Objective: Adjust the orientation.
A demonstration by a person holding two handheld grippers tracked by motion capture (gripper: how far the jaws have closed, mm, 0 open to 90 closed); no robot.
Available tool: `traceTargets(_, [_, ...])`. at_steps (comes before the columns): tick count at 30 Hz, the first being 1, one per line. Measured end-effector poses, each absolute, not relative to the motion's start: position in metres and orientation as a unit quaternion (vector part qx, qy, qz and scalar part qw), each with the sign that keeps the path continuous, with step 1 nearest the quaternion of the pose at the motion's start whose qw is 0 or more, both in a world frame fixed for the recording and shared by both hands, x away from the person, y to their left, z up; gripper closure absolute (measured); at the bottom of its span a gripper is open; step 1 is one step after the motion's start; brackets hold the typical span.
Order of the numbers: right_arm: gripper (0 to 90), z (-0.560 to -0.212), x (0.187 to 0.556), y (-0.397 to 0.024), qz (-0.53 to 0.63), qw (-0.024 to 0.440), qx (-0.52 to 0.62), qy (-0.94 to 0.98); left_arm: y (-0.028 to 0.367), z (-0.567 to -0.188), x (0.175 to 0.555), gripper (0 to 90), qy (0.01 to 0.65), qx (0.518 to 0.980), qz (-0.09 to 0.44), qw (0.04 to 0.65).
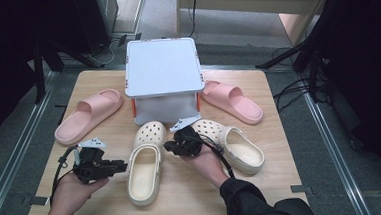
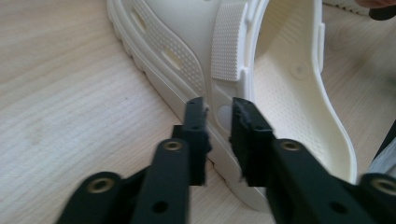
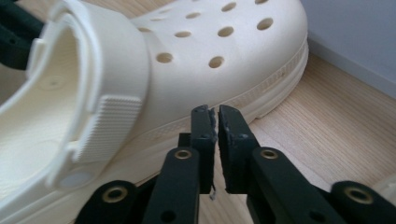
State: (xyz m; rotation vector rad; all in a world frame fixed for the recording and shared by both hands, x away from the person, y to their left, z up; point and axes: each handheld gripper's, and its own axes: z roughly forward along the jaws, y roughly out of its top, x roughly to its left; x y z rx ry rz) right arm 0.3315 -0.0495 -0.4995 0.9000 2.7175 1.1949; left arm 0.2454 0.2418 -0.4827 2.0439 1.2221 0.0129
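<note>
While the wooden table (image 1: 273, 147) is taken in from the high view, the grey-lidded storage box (image 1: 162, 66) is seen at twelve o'clock, the biggest thing on it. Two pink slides are laid either side of the box: the left pink slide (image 1: 88, 115) at ten o'clock, the right pink slide (image 1: 232, 101) at two o'clock, its heel just beside the box. Nearer the centre, two cream clogs are set toes toward the box. The left clog (image 1: 145, 163) lies at six o'clock from the box; the right clog (image 1: 233, 144) is angled away at four o'clock.

And now the grippers! The left gripper (image 1: 120, 166) is held at nine o'clock of the left clog, jaws pointed at its side. In the left gripper view the jaws are parted by a modest gap, with the clog's outer wall (image 2: 219, 93), near the strap rivet, seen just beyond the tips; nothing is pinched. The right gripper (image 1: 170, 146) is held between the two clogs, at three o'clock of the left clog's toe. In the right gripper view its jaws are drawn almost together, a thin slit left between them, and the perforated toe (image 3: 210, 51) rises just past the tips. Whether the tips touch the sole edge cannot quite be told.
</note>
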Motion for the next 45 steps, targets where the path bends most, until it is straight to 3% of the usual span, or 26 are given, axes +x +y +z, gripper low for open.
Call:
traceTargets(11, [69.4, -0.487, 0.313, -0.081, 0.394, -0.013, 0.269, 0.879, 0.249, -0.473, 0.263, 44.8, 0.46, 0.798, 0.008, 0.389])
traceTargets(21, [60.5, -0.48, 0.304, -0.104, 0.396, -0.018, 0.276, 0.876, 0.245, -0.471, 0.276, 39.5, 0.434, 0.813, 0.018, 0.387])
traceTargets(45, [60.1, -0.461, 0.283, -0.182, 0.397, 0.004, 0.328, 0.857, 0.239, -0.471, 0.302, 34.1, 0.415, 0.818, -0.004, 0.397])
